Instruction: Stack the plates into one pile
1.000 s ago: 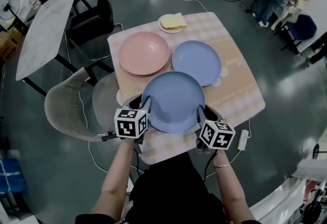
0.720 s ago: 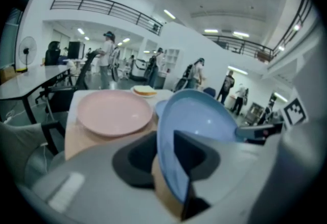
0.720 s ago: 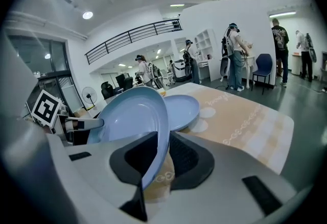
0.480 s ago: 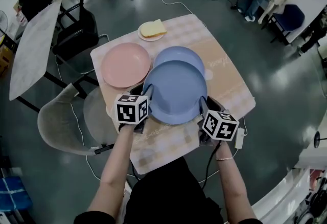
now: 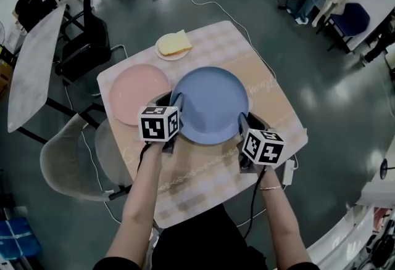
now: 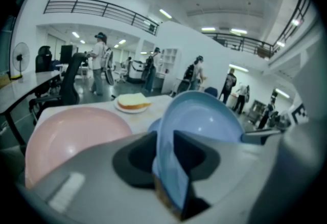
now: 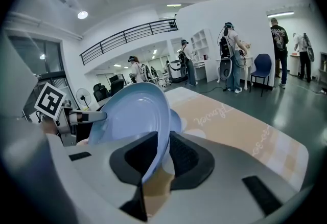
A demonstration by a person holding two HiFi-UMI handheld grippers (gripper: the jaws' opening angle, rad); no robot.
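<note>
Over the checked counter [image 5: 274, 108], the head view shows a blue plate [image 5: 210, 104] held up between the left tool [image 5: 174, 119] and the right tool [image 5: 242, 128], one on each side of its rim. A pink plate [image 5: 133, 91] lies just beside it, and a small plate of bread [image 5: 173, 45] sits farther back. The left gripper view shows that tool's jaws pinched narrowly on the blue plate's edge. The right gripper view shows its jaws clamped on the opposite edge, with a second blue plate [image 7: 176, 119] lying on the counter beneath the held one.

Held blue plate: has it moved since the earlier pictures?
Yes: the held blue plate moved toward the far side of the table, now beside the pink plate.
</note>
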